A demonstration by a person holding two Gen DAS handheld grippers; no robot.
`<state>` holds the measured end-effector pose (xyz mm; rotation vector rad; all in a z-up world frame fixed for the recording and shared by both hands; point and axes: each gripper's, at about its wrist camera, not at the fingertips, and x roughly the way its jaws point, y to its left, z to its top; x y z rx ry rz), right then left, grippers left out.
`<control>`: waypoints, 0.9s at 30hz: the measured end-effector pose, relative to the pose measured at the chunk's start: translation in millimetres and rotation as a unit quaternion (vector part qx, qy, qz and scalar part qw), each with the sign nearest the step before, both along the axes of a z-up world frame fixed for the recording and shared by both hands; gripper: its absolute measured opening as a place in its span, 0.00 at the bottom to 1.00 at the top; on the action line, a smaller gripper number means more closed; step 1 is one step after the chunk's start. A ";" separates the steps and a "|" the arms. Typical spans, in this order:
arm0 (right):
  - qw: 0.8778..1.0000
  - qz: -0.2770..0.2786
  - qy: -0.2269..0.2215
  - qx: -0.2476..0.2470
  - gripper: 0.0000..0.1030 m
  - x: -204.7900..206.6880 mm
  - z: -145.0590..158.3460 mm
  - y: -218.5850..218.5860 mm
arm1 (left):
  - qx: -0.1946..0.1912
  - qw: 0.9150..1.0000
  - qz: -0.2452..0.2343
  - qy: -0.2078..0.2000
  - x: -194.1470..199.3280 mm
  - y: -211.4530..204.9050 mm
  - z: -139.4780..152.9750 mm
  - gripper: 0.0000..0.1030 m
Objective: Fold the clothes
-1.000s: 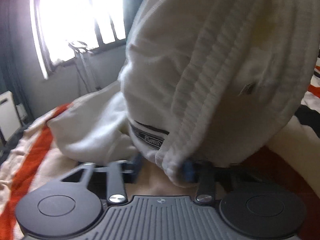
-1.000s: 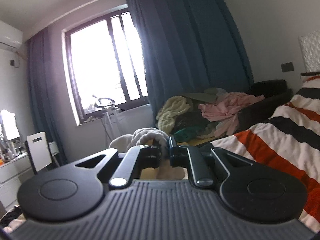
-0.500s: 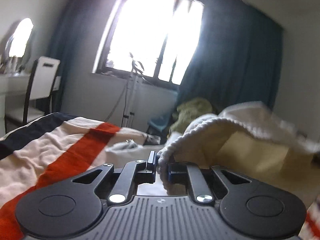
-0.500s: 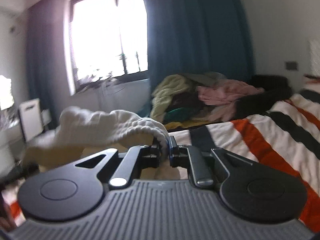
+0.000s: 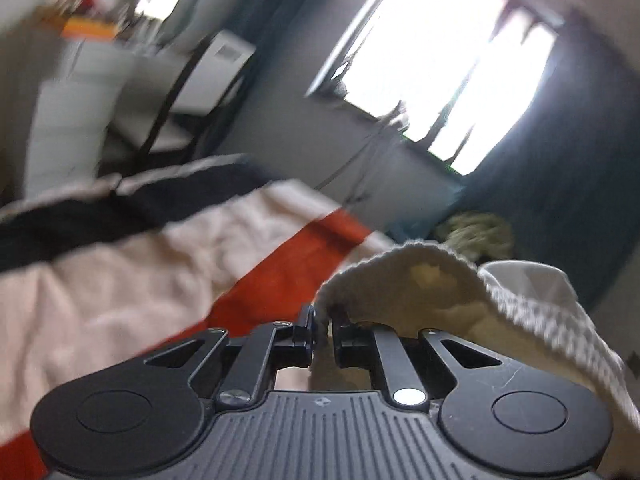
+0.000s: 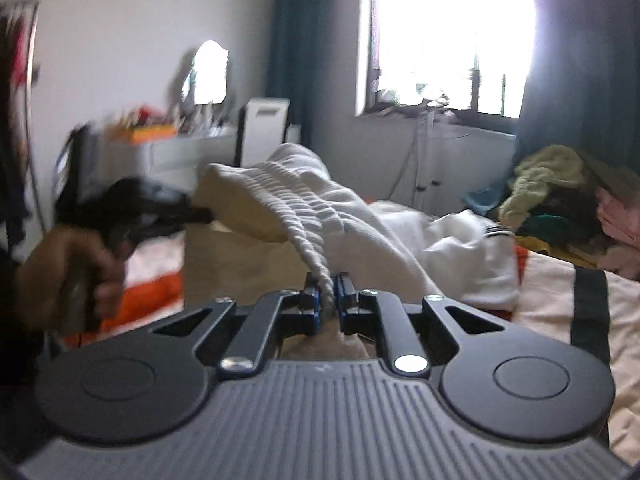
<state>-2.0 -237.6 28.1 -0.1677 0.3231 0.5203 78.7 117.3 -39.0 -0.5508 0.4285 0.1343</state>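
The right tongs [image 6: 327,300] are clenched on the ribbed hem of a white knit garment [image 6: 304,204], the thick cord-like edge running straight up between the blue pads in the lower centre of the right wrist view. The left tongs [image 5: 325,330] are likewise clenched on the same hem at another point; in the left wrist view the ribbed edge rises from the jaws in the lower centre and arches toward the right of the frame, its cream inner face showing underneath.

With both ends of the hem pinched, the cloth hangs as a band stretched between the two tools, lifted clear of the bed [image 5: 132,280] at the held edge. This looks like a grip chosen to spread the garment flat in the air so it can be laid down squarely for a fold. In the right wrist view the left hand [image 6: 68,264] appears at the left edge, blurred, gripping its tool with the hem leading back to it.

Beyond the lifted edge, the rest of the garment lies bunched on the striped bedspread at centre right of the right wrist view, so it is not yet spread out. Further back, a heap of unfolded clothes [image 6: 560,196] sits at the right edge, below the window [image 6: 452,32]. Both views are motion-blurred, which limits finer detail.
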 end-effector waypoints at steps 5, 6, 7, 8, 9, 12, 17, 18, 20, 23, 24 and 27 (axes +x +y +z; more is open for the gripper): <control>0.998 0.006 0.018 -0.052 0.12 -0.2 -15.7 31.9 | -0.003 1.000 0.013 0.021 3.1 2.0 -12.5 0.10; 0.998 0.005 0.022 -0.056 0.12 -2.1 -17.5 34.8 | -0.001 1.000 0.012 0.023 1.8 1.1 -12.6 0.10; 0.998 0.003 0.024 -0.058 0.12 -3.9 -18.5 36.0 | -0.002 1.000 0.013 0.025 3.3 0.8 -13.5 0.10; 0.998 -0.001 0.024 -0.057 0.12 -5.7 -18.5 34.8 | -0.005 1.000 0.013 0.027 6.0 1.0 -14.8 0.10; 0.998 -0.005 0.023 -0.053 0.12 -7.4 -17.4 32.8 | -0.009 0.999 0.014 0.029 8.0 1.8 -16.7 0.10; 0.999 -0.019 0.019 -0.018 0.12 -6.1 -8.3 17.7 | -0.020 0.999 0.014 0.032 9.2 2.9 -19.9 0.10; 0.995 -0.068 -0.002 0.074 0.12 -2.0 10.0 -17.4 | -0.008 1.000 -0.005 0.025 20.9 -3.0 -20.5 0.10; 0.993 -0.080 -0.005 0.089 0.12 -1.7 12.4 -22.9 | 0.000 1.000 -0.013 0.022 20.5 -7.3 -18.9 0.10; 0.988 -0.109 -0.022 0.108 0.12 -2.5 16.0 -31.2 | 0.007 0.999 -0.034 0.020 19.7 -17.7 -15.2 0.10; 0.978 -0.151 -0.065 0.127 0.11 -7.6 20.8 -39.8 | -0.016 0.997 -0.068 0.020 12.0 -35.3 -11.0 0.10; 0.973 -0.167 -0.080 0.137 0.11 -10.1 23.2 -44.0 | -0.018 0.996 -0.081 0.018 8.3 -43.0 -9.5 0.10; 0.954 -0.219 -0.115 0.171 0.11 -16.0 28.5 -60.0 | 0.001 0.990 -0.139 0.016 -3.6 -72.4 -7.1 0.10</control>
